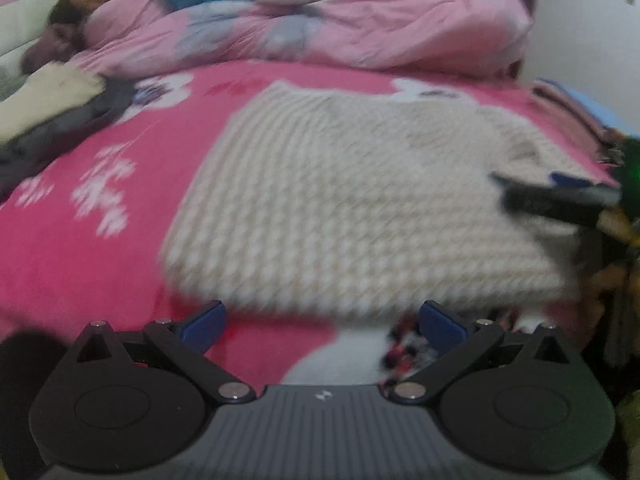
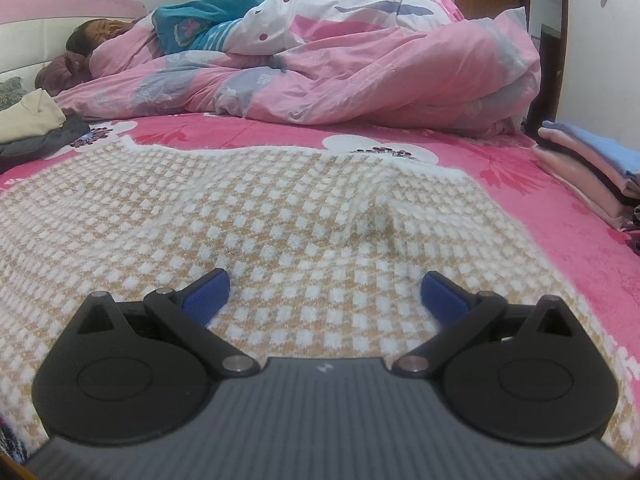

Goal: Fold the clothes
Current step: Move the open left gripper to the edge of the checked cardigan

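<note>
A cream and tan checked knit garment [image 2: 248, 216] lies spread flat on the pink flowered bedsheet [image 2: 560, 216]. My right gripper [image 2: 325, 294] hovers just over its near part, open, with nothing between the blue pads [image 2: 206, 292]. In the blurred left wrist view the same knit garment [image 1: 340, 200] lies ahead, and my left gripper [image 1: 322, 322] stands open at its near edge, empty. The other gripper [image 1: 560, 200] shows there as a dark shape over the garment's right side.
A person lies under a pink quilt [image 2: 360, 68] along the far side of the bed. A stack of folded clothes [image 2: 592, 168] sits at the right edge. Loose beige and dark clothes [image 2: 36, 124] lie at the far left.
</note>
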Tool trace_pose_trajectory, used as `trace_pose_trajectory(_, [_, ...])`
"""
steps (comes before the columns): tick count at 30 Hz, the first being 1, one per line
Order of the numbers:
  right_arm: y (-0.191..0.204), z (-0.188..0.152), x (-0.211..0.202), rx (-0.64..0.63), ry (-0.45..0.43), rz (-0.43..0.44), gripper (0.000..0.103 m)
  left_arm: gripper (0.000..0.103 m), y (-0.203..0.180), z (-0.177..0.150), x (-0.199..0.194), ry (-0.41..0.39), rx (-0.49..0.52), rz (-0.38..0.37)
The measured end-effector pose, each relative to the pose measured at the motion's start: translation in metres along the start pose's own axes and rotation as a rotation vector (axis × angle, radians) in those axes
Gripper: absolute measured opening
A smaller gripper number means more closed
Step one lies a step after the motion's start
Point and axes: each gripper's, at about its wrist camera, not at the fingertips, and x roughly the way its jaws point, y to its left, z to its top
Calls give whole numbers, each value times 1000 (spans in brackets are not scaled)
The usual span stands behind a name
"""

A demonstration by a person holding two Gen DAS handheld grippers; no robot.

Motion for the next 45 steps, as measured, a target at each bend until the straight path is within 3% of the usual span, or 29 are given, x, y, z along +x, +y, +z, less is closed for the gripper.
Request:
trace_pose_trajectory(2, [0,0,0,1,-1,-1,102,102,9,-2,6,25,-54,32])
trace_pose_trajectory(8, [1,-1,0,1,-1,-3,102,103,25,7,15,-37,-225,-71])
trace_pose_trajectory(13, [1,-1,0,1,-2,-4,102,103,28,13,26,-52,-302,-75])
trace_pose_trajectory(23, [1,-1,-1,3,-4,-5,102,103,34,20,35,-78,-350,-65])
trace_pose_trajectory(45, [0,-1,-1,4,-6,-5,102,103,28,23,44,-111,-327,-42])
